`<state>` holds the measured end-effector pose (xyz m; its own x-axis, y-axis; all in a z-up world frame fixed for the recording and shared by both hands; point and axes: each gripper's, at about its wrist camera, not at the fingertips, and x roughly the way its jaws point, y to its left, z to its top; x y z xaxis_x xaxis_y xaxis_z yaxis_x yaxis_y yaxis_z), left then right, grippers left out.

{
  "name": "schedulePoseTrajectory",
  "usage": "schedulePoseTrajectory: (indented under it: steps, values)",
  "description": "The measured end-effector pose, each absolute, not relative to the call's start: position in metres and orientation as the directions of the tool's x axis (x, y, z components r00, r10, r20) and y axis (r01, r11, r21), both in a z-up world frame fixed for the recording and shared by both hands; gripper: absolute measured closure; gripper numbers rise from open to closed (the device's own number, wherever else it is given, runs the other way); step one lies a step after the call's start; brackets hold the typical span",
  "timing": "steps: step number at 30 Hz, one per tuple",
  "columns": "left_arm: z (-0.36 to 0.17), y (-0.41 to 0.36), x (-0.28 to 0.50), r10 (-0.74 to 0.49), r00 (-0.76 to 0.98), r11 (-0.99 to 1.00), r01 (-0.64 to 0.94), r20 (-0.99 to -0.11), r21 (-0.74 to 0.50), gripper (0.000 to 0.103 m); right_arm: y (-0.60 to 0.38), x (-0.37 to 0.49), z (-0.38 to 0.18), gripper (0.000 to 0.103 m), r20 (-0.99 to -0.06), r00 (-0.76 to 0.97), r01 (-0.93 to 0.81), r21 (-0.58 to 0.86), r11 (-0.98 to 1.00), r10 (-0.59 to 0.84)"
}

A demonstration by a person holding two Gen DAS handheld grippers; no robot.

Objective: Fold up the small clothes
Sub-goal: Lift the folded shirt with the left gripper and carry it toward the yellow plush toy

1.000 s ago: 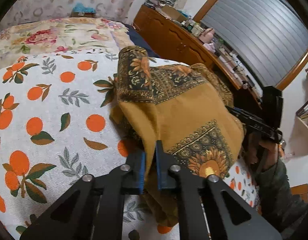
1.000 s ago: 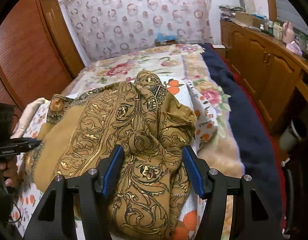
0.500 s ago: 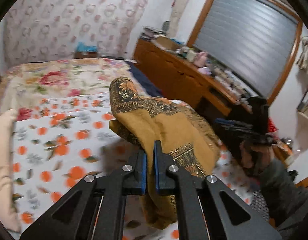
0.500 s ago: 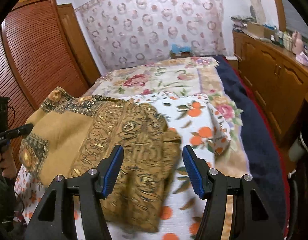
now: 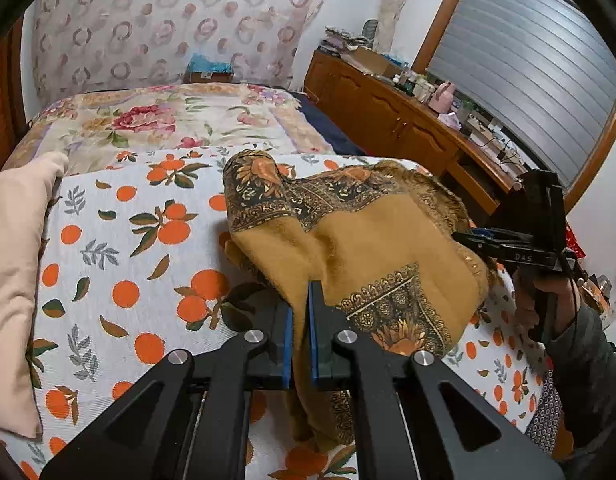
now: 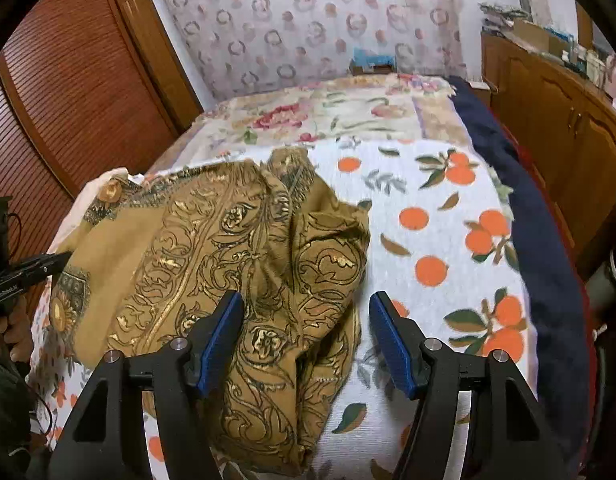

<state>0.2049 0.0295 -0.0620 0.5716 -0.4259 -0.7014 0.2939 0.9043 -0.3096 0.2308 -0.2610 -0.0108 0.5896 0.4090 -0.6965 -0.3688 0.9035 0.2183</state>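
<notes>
A mustard-brown patterned cloth (image 5: 372, 240) with dark ornate borders lies bunched on the orange-print sheet (image 5: 127, 248). My left gripper (image 5: 300, 336) is shut on an edge of the cloth, which hangs down between the blue pads. In the right wrist view the same cloth (image 6: 227, 248) lies crumpled on the sheet (image 6: 436, 240). My right gripper (image 6: 305, 340) is open above the cloth's near part, empty; the left pad is over the fabric, the right pad over bare sheet. The right gripper also shows in the left wrist view (image 5: 516, 244), beside the cloth's far edge.
A pink pillow (image 5: 11, 280) lies at the sheet's left edge. A floral bedspread (image 5: 155, 120) covers the bed beyond. A wooden dresser (image 5: 408, 128) with clutter runs along the right. Wooden wardrobe doors (image 6: 67, 100) stand at the left. A dark blue blanket (image 6: 540, 240) edges the bed.
My left gripper, still shut on the cloth, has lifted and drawn back. My right gripper has let the cloth go and pulled back; the cloth now lies lower on the sheet.
</notes>
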Motion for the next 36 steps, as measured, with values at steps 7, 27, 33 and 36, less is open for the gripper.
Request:
schedulePoseTrajectory:
  steps: [7,27,33,36]
  values:
    - [-0.069,0.029,0.203,-0.424,0.569,0.906,0.283,-0.705,-0.316,0.096,-0.251,0.235,-0.005,0.036,-0.701,0.587,-0.381,0.202,0.902,0.405]
    - [-0.052,0.024,0.193,-0.422,0.618,0.907,0.29,-0.663,-0.307,0.096,-0.241,0.2,0.013,0.088,-0.621,0.639,-0.48,0.14,0.866,0.454]
    - [-0.029,0.037,0.181,-0.413,0.673,0.91,0.286,-0.613,-0.299,0.096,-0.236,0.189,0.034,0.089,-0.57,0.677,-0.503,0.103,0.858,0.465]
    - [-0.015,0.05,0.173,-0.404,0.705,0.914,0.277,-0.583,-0.298,0.096,-0.226,0.189,0.049,0.089,-0.544,0.689,-0.525,0.079,0.847,0.478]
